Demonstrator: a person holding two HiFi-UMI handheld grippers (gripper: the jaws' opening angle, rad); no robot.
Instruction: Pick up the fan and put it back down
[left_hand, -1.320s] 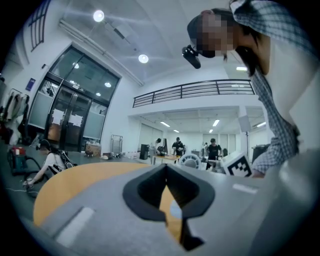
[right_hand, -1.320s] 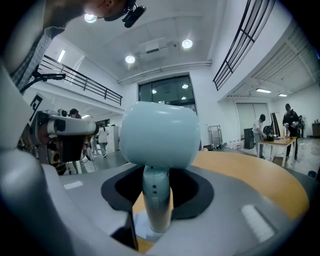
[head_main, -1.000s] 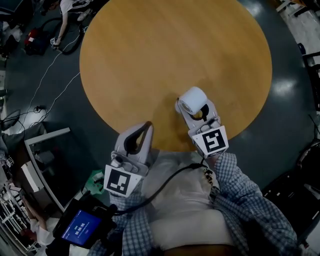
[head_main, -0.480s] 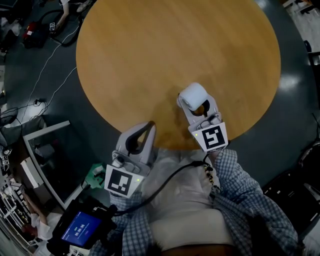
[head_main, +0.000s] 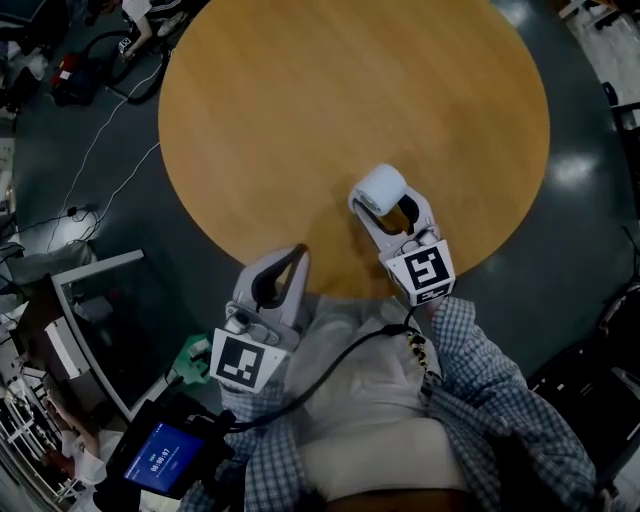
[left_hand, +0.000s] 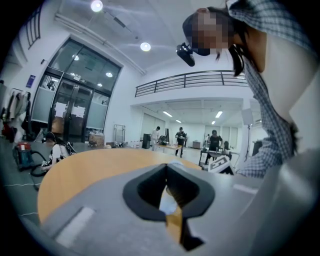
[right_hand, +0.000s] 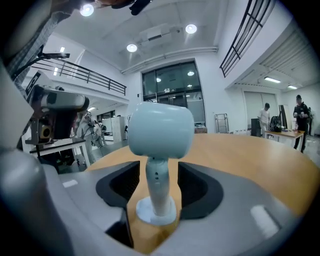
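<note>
A small white fan with a round head on a slim stem stands upright on the round wooden table, near its front edge. My right gripper surrounds it, and its jaws are opening. In the right gripper view the fan's stem and base rest on the wood between the dark pads, with a gap on each side. My left gripper hovers at the table's near edge, left of the fan. Its pads meet at the tip with nothing between them.
Dark floor surrounds the table, with cables trailing at the left. A white-framed cart stands at the lower left. A screen device hangs at the person's waist. Several people and desks are far behind.
The right gripper's jaws have spread away from the fan's stem. The gripper and fan came down a little, and the fan now rests on the table. The left gripper stayed put.
</note>
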